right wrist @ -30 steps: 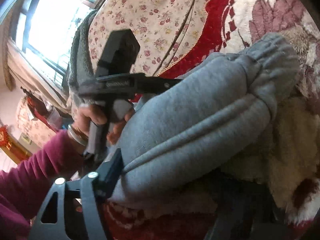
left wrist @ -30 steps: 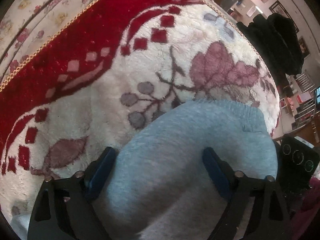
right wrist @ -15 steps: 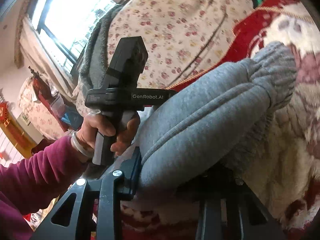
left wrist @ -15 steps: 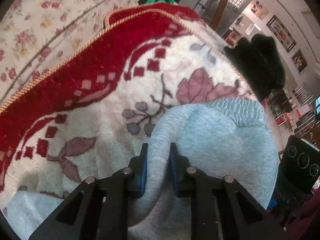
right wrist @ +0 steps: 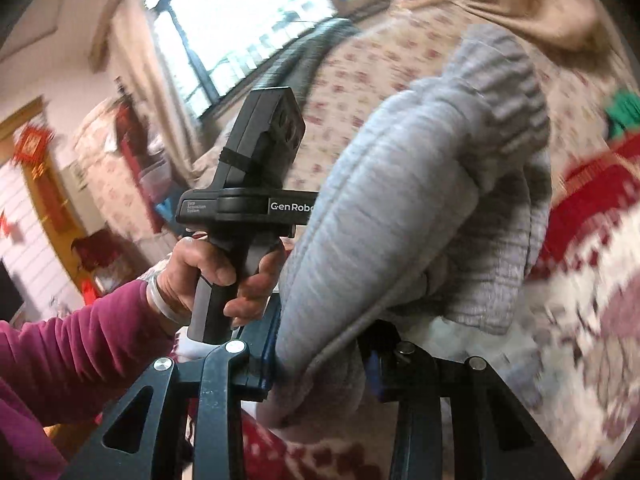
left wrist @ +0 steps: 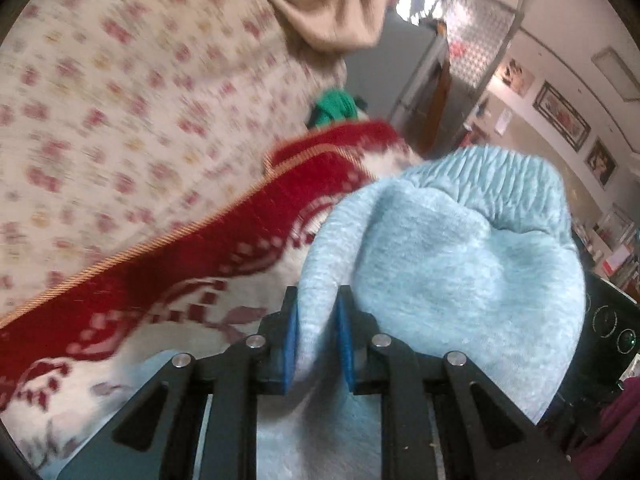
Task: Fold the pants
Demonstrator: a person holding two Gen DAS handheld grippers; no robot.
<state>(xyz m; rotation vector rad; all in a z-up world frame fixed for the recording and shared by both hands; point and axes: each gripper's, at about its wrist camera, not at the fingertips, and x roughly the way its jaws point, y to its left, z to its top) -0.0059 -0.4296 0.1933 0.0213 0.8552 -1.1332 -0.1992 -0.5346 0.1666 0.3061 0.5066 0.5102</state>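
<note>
The grey fleece pants are lifted off the red and white floral blanket. My left gripper is shut on a fold of the pants, blue pads pinching the cloth. The ribbed waistband hangs at the far end. In the right wrist view the pants bunch thickly between the fingers of my right gripper, which is shut on them. The left gripper's body and the hand that holds it show to the left of the pants.
A floral sofa back rises behind the blanket, with a tan cloth draped on top and a green item at its far end. A dark object with dials stands at the right. A bright window lies behind.
Both grippers have risen with the pants, lifting them off the blanket. The left gripper closed on the cloth between one second and half a second ago and stays shut.
</note>
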